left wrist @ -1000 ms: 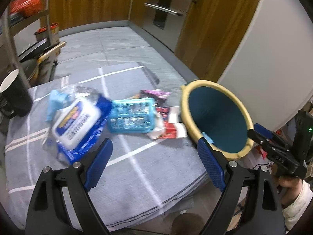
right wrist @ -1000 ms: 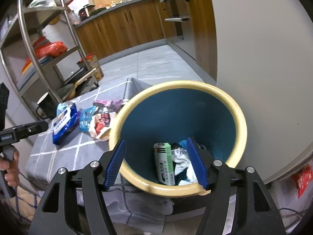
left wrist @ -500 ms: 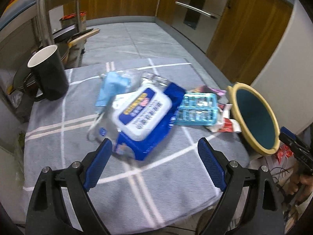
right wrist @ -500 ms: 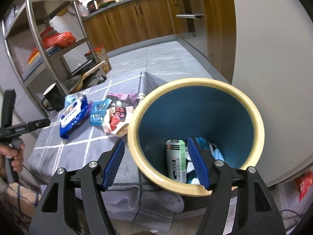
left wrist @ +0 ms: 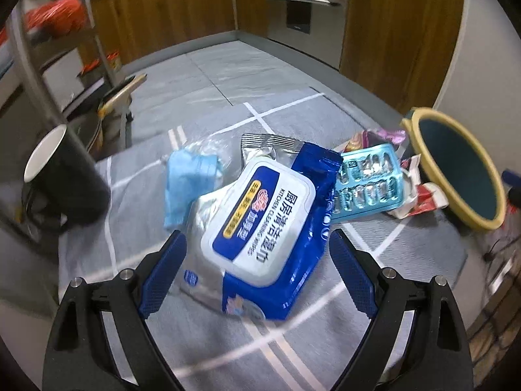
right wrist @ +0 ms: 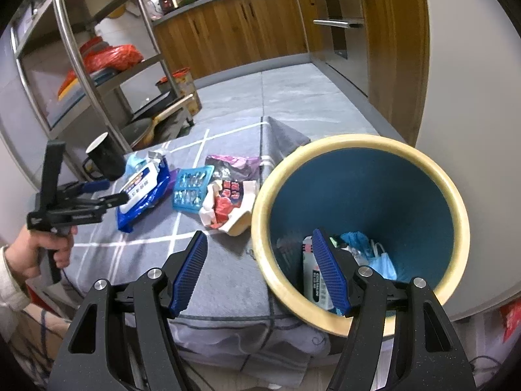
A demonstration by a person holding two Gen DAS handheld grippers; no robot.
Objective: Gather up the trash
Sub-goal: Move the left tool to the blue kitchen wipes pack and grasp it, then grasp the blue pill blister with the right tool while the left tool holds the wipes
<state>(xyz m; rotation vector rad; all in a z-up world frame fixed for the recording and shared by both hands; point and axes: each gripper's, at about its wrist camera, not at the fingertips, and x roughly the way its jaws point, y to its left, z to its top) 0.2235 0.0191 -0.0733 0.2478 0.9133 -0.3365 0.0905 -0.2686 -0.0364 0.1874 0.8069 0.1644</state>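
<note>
Trash is lying on the grey table cloth beside the bin.

The blue wipes pack is sitting mid-table between the spread, empty jaws of the left gripper, touching the teal blister pack nearer the bin edge. Crumpled wrappers are lying against the yellow-rimmed bin at the table's edge. The right gripper is hovering wide apart, gripping nothing, straddling the bin's rim. A black mug is standing at the opposite edge.

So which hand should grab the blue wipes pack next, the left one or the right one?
Probably the left. The left gripper is open and aimed at the wipes pack, which lies just ahead of its fingers. The right gripper is open too, but it sits by the bin, away from the pack.
</note>
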